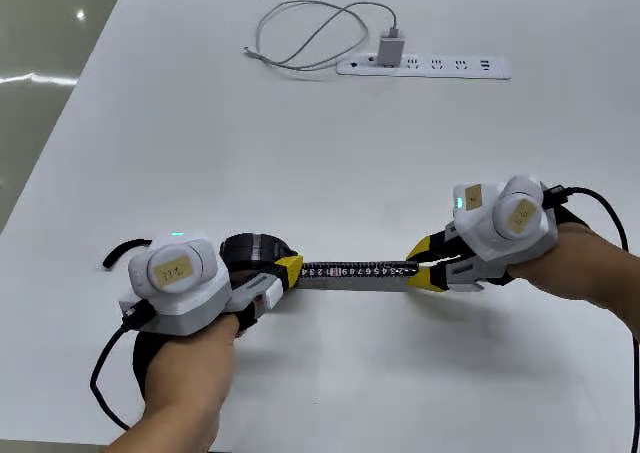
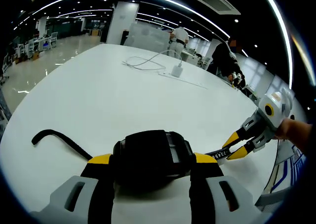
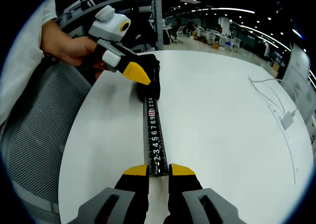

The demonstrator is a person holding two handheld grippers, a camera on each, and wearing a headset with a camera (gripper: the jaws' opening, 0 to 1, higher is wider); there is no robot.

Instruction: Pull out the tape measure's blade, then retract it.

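Right gripper (image 3: 159, 170) was closed on the tip of the blade (image 3: 155, 135), which lay partly drawn out over the table (image 1: 330, 153). Left gripper (image 2: 153, 158) clamped the black tape measure case (image 2: 153, 150) near the front edge. Judged step: pull-out phase; the next move called for steady tension, then a guided return.
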